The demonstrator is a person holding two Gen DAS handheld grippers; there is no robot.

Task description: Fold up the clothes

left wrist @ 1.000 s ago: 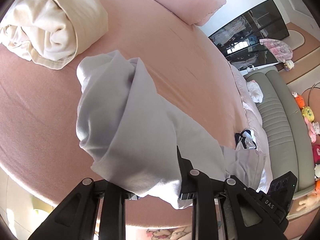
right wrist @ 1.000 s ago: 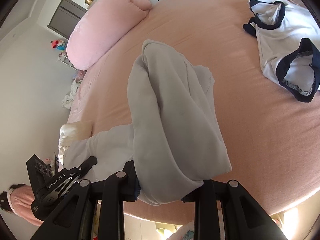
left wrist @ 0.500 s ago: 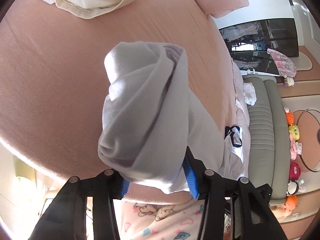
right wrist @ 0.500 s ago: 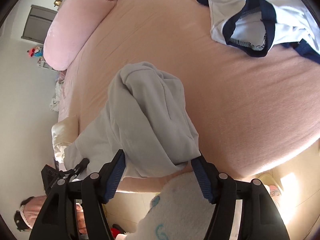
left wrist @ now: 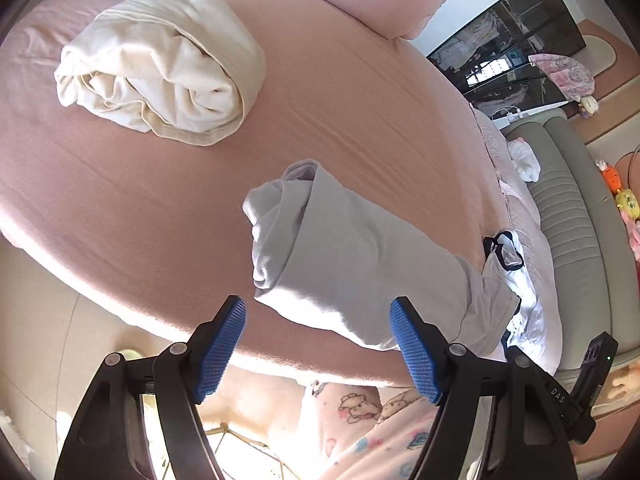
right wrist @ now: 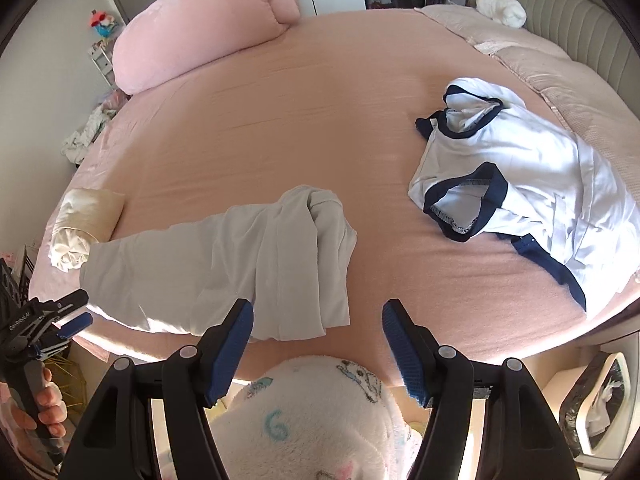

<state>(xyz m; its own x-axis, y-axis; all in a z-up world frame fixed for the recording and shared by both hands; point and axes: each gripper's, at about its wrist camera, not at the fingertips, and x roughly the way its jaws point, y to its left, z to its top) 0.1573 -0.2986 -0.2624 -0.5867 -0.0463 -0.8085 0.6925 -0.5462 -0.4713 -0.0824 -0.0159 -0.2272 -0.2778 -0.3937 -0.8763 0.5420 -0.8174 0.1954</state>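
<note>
Left wrist view: left gripper [left wrist: 318,330] jaws wide and opening, nothing pinched; soft grey garment [left wrist: 360,264] lying loosely rolled on the pink bed [left wrist: 120,208] near its near edge; far left, a cream garment [left wrist: 160,64] bundled.

Right wrist view: right gripper [right wrist: 318,334] jaws wide, empty; same grey garment [right wrist: 248,268] near left; only here, white navy-trimmed shirt [right wrist: 520,168] crumpled right, plump pink pillow [right wrist: 200,40] far left.

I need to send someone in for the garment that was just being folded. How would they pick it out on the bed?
Look at the round pink bed and go to its near edge, in front of the big pink pillow. The grey garment lies there in a long, loosely folded strip. It is plain pale grey, unlike the rolled cream garment on one side and the white shirt with navy trim on the other.
</note>
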